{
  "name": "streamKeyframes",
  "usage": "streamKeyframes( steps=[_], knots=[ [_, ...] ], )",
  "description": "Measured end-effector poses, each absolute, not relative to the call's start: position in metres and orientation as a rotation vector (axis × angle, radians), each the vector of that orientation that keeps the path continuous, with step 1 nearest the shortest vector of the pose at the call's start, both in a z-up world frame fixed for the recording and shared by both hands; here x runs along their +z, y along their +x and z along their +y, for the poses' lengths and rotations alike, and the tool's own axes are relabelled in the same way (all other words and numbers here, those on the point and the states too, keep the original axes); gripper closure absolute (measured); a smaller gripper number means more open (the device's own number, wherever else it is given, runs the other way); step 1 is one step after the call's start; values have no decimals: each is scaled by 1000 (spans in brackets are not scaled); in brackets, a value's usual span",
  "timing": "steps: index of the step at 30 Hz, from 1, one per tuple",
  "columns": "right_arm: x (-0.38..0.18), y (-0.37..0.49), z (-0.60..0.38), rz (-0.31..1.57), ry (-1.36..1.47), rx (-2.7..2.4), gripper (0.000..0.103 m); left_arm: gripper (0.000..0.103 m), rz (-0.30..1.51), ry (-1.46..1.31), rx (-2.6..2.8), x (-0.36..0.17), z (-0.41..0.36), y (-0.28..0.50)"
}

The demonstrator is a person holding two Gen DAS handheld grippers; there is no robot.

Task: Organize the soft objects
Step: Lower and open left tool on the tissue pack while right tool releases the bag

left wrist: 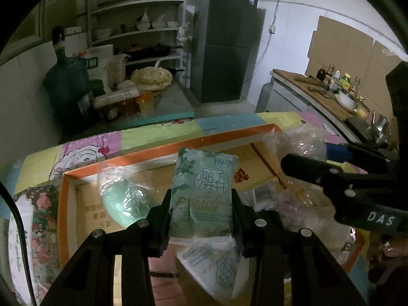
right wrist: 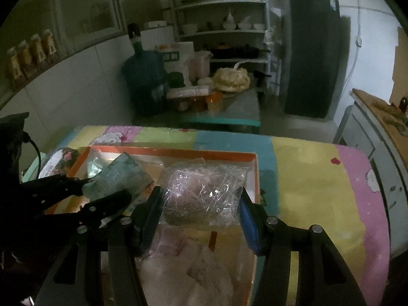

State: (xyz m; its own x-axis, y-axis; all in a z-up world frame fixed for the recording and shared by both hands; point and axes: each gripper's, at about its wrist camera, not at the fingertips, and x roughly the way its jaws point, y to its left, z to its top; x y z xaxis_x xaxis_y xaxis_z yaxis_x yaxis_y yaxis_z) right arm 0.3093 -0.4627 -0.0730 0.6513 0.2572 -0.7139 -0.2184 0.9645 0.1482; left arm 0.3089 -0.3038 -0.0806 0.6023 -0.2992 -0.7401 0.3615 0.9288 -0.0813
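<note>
Clamped between my left gripper's [left wrist: 201,214] two black fingers is one pale green tissue pack [left wrist: 202,191] with printed flowers and Chinese lettering, held upright above the orange-rimmed cardboard box [left wrist: 178,142]. Below it in the box I count two more soft items on that side: a clear bag with a round green pad [left wrist: 125,201] lying flat to the left, and a second tissue pack [left wrist: 216,272] just under the fingers. My right gripper [right wrist: 201,211], one pad black and one blue, is closed on one crinkled clear plastic bag of pinkish material [right wrist: 201,193], held over the box's right half, with a pale pink bundle [right wrist: 193,270] lying beneath. One floral tin [left wrist: 33,219] stands just left of the box on the patchwork tablecloth [right wrist: 306,178].
</note>
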Motion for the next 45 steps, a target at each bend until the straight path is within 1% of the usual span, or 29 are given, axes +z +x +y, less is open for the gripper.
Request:
streamKeyframes(
  steps=[9, 15, 16, 19, 21, 26, 31, 45],
  knots=[
    [-84, 318, -457, 851, 53, 284, 45, 62, 859, 61, -385, -82, -304, 313],
    [-87, 321, -455, 873, 56, 281, 44, 59, 873, 25, -388, -79, -301, 313],
    [-87, 321, -456, 873, 59, 285, 42, 57, 877, 19, -388, -79, -301, 313],
    [-88, 321, -457, 878, 75, 295, 42, 54, 886, -3, -390, -78, -298, 312],
    [-89, 321, -459, 880, 89, 302, 41, 51, 887, -7, -385, -77, -297, 310],
    [-89, 319, -462, 875, 120, 320, 29, 36, 848, -37, -405, -69, -293, 305],
    [-84, 314, -464, 855, 146, 320, 28, 27, 796, -25, -411, -60, -293, 295],
    [-54, 281, -465, 782, 169, 286, 28, 26, 729, -5, -408, -35, -282, 264]
  ],
)
